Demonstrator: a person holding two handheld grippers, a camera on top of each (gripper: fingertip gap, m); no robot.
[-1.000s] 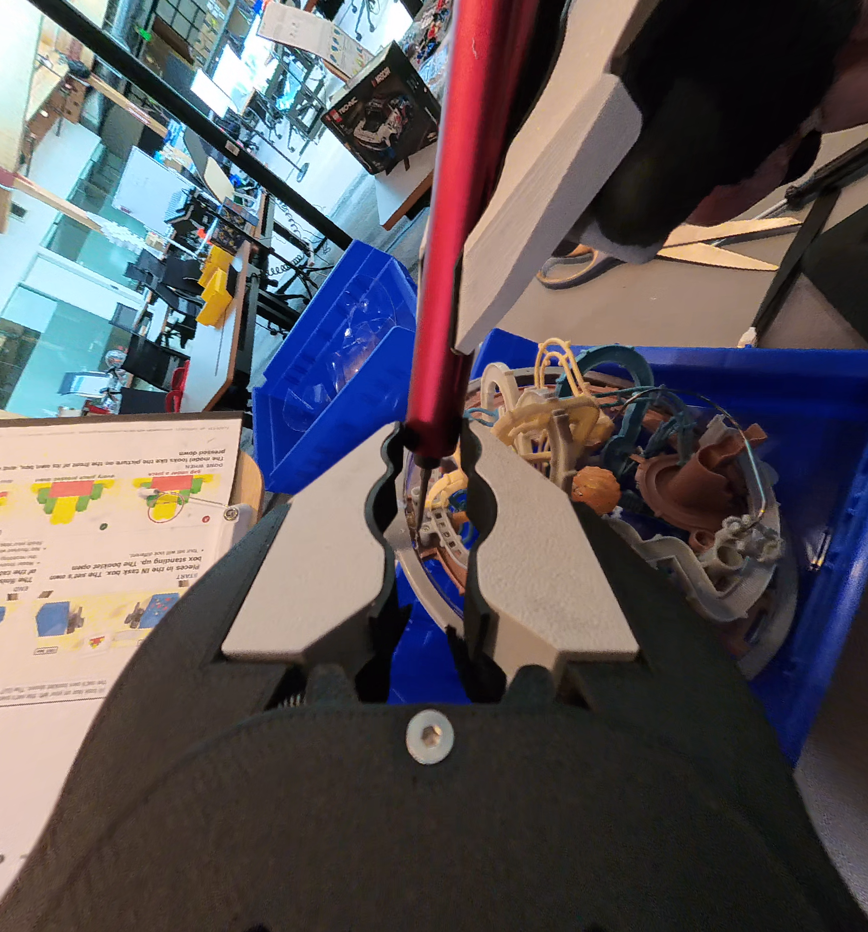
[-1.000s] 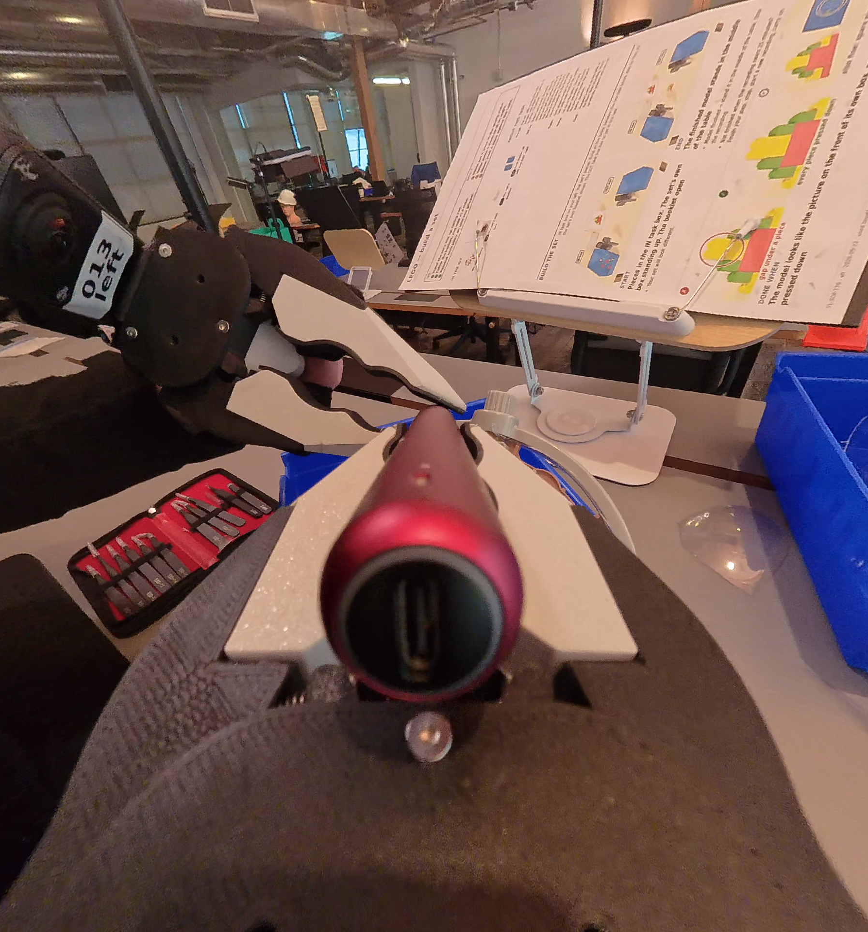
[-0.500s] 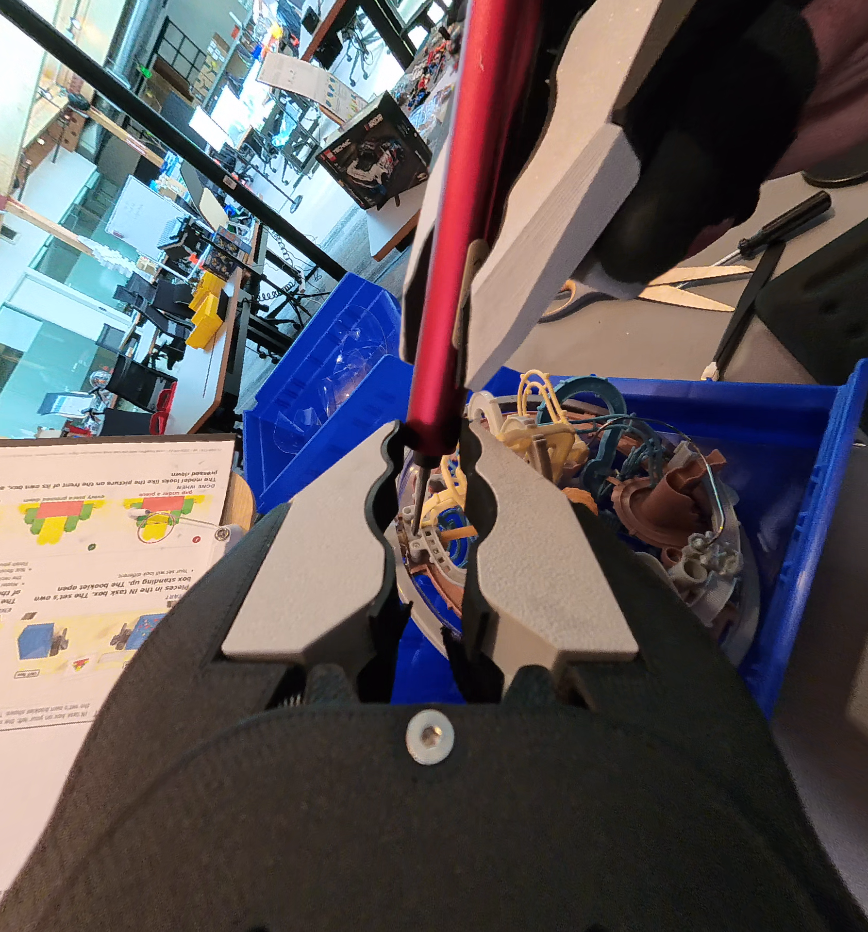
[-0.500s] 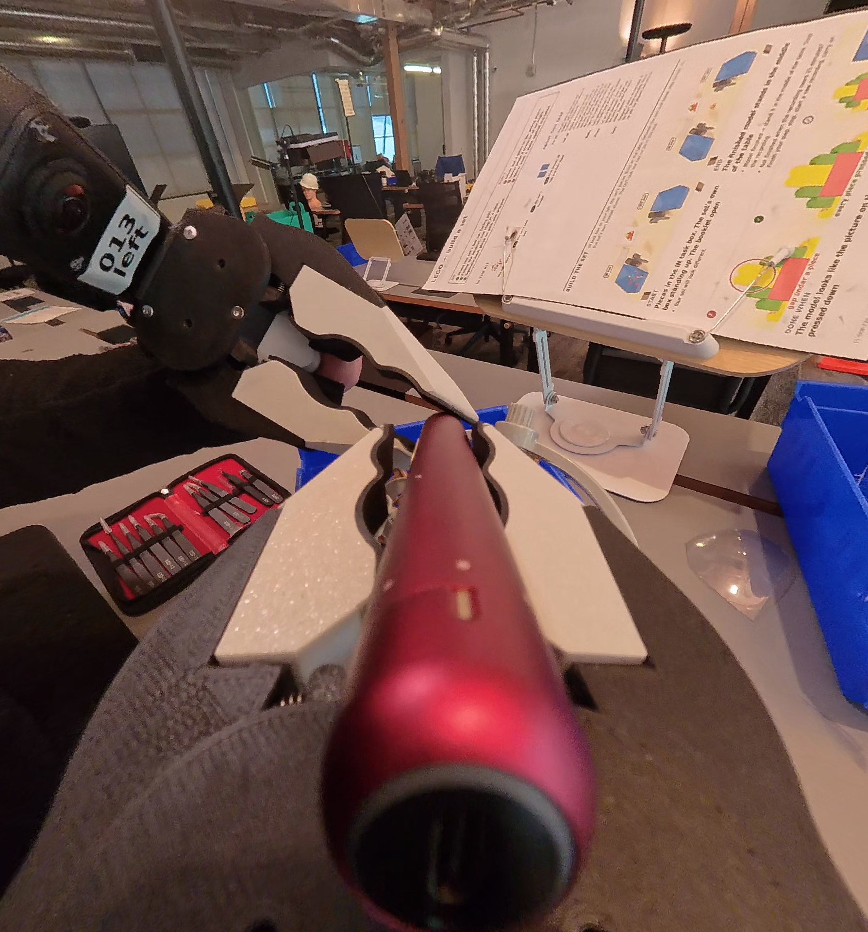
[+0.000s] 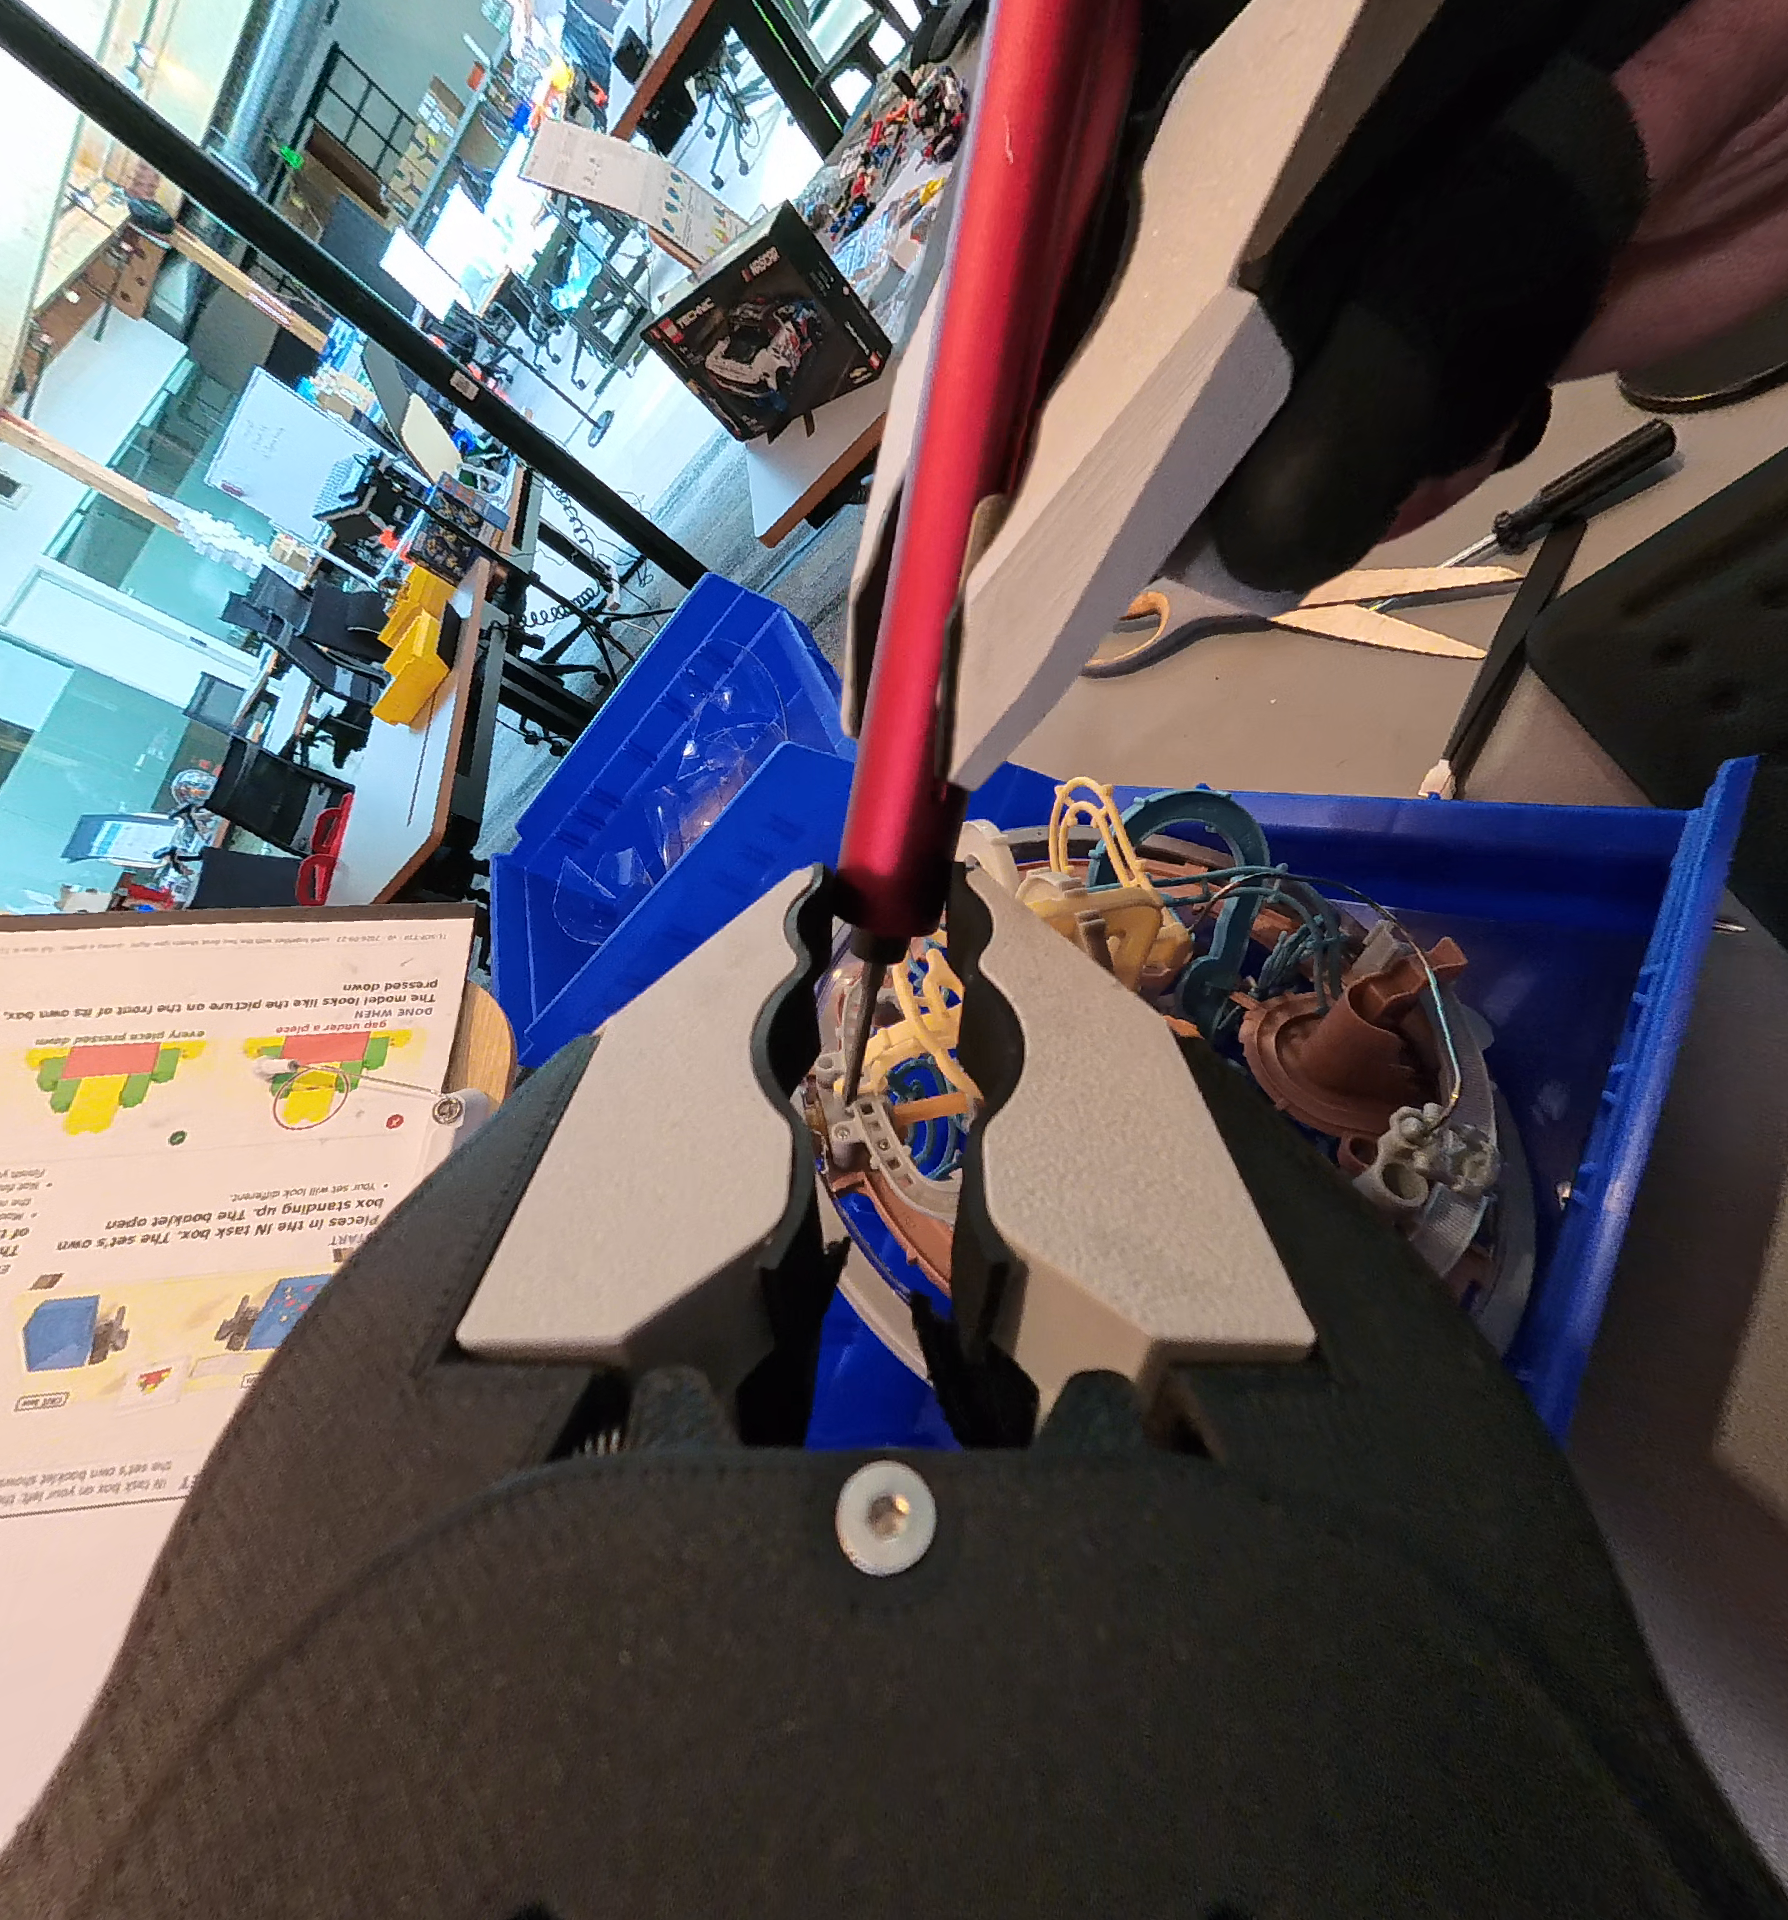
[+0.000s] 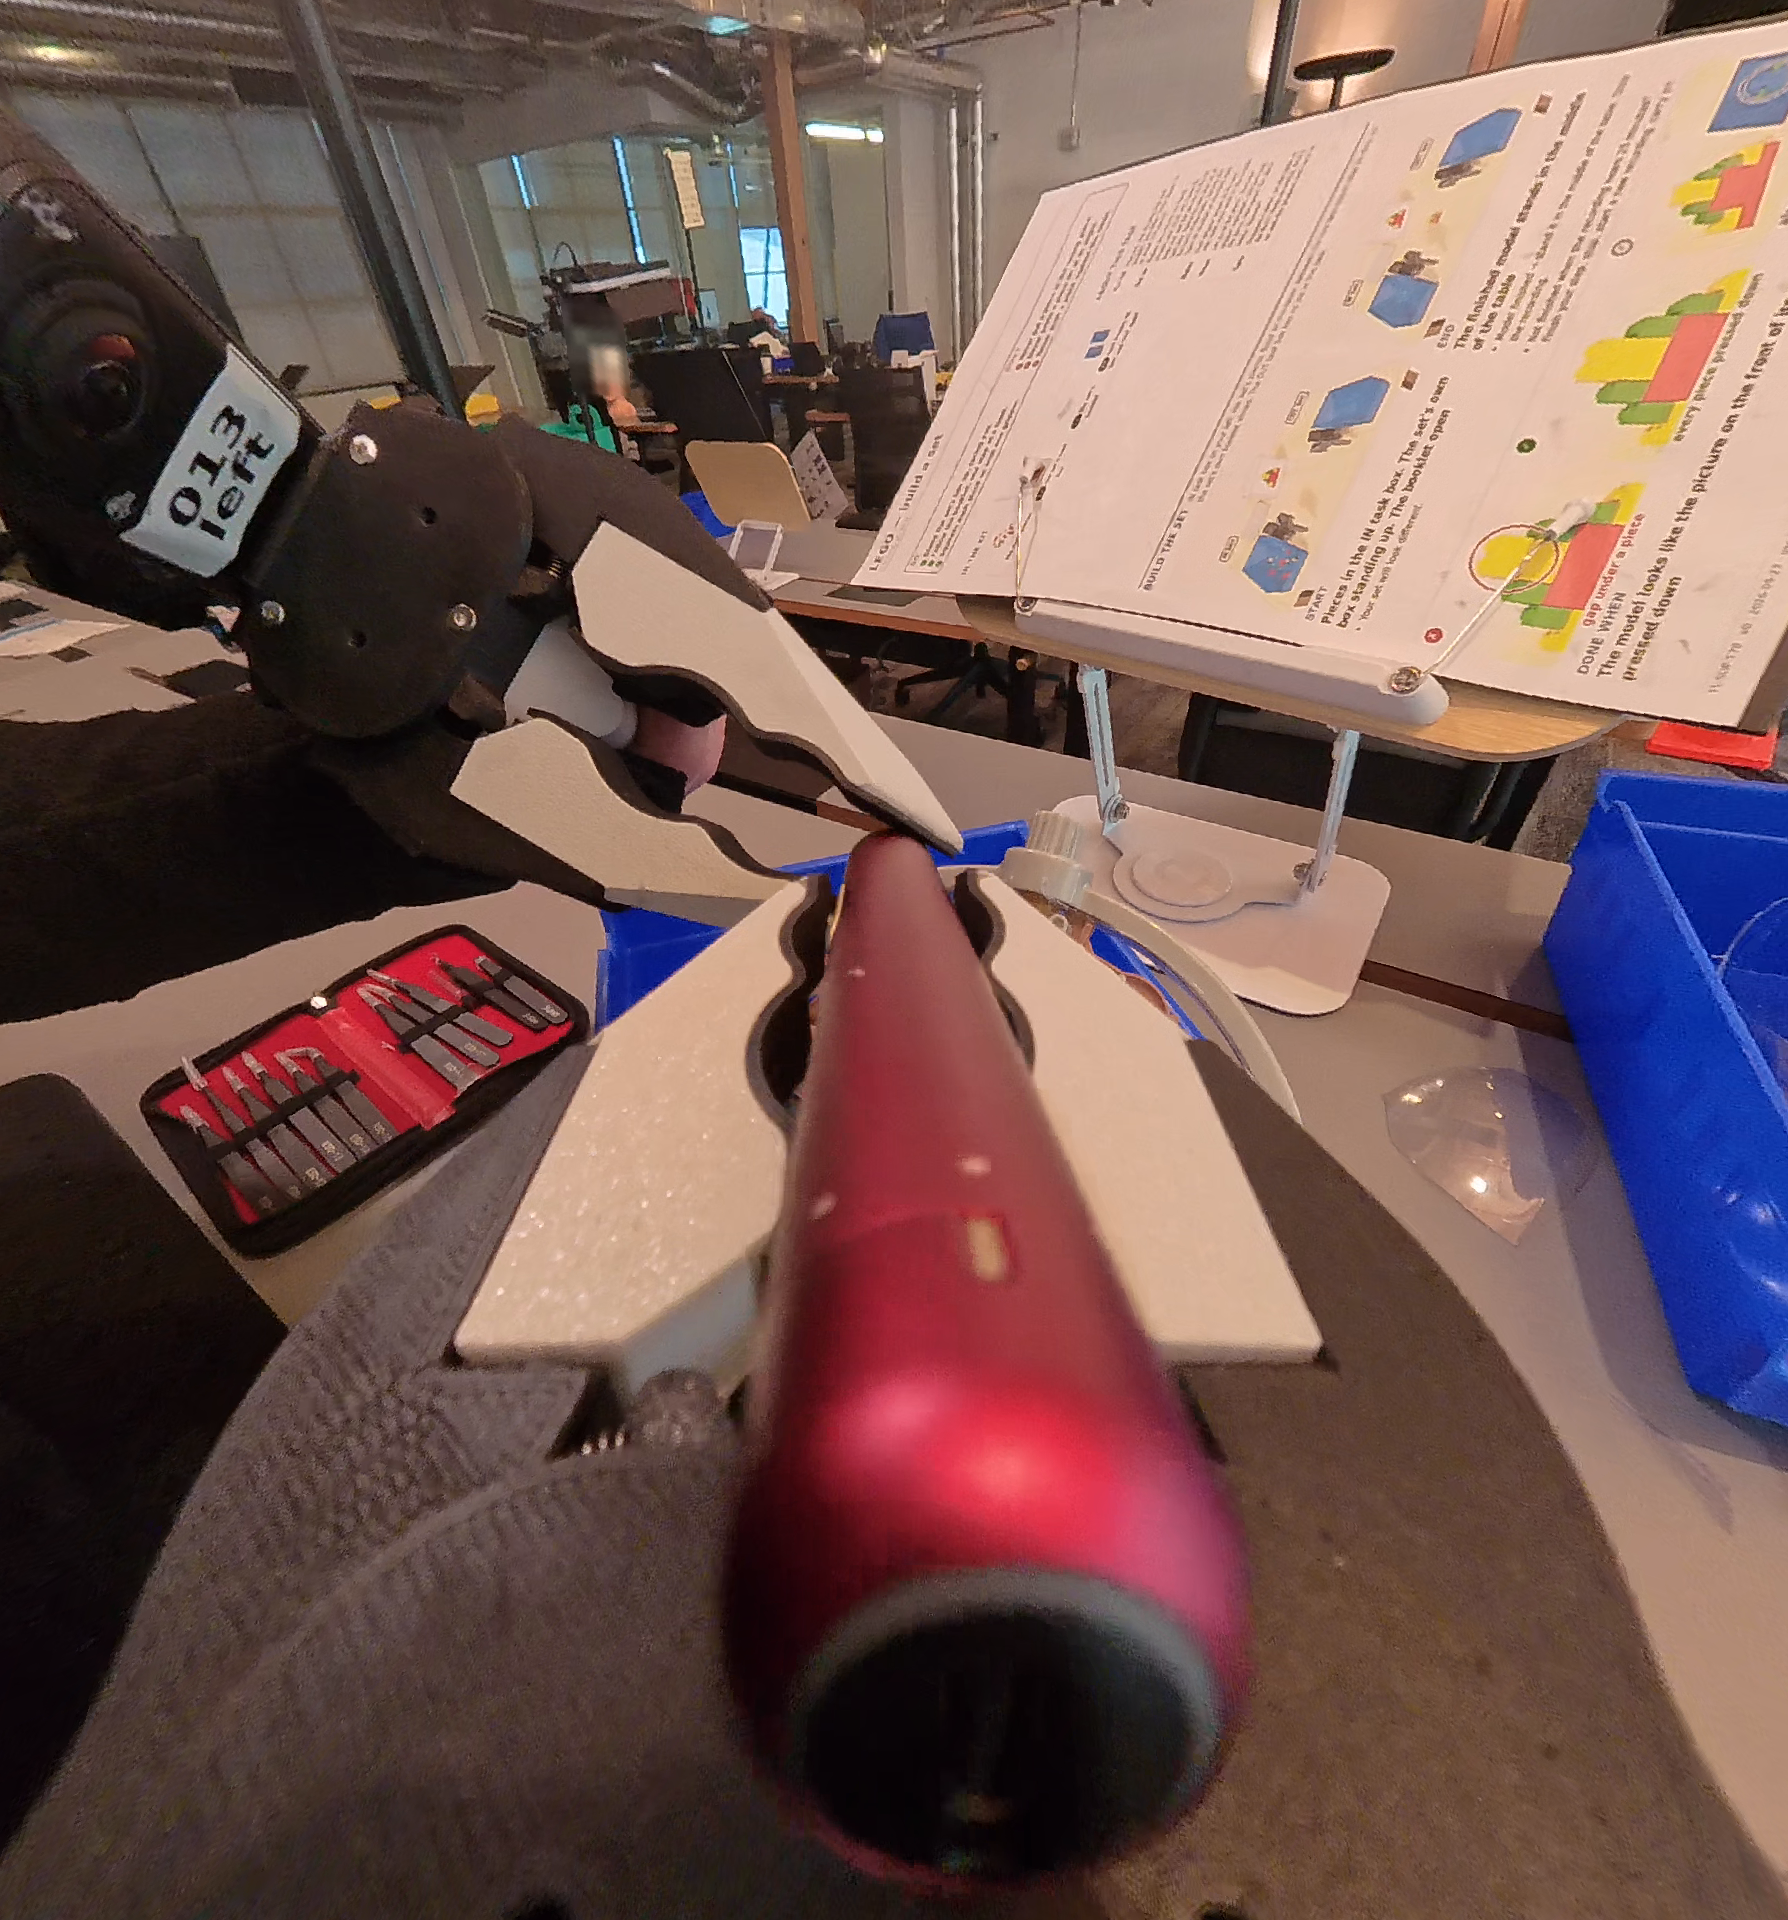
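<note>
A grey surface (image 6: 1492, 1403) in an open workshop carries a blue bin (image 5: 1638, 1039), a red tool case (image 6: 360, 1081) and a printed sheet (image 6: 1389, 364) on a stand. The right hand-held gripper (image 6: 890, 894) clenches a red driver (image 6: 931, 1195), its tip on the model (image 5: 1129, 1049) in the bin. The left hand-held gripper (image 5: 890, 914) stands apart around that tip. The driver has tilted up since earlier.

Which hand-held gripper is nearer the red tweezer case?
Left. The left hand-held gripper hangs above and just beyond the red tweezer case; the right hand-held gripper, clamping the red metal screwdriver, sits farther right.
</note>
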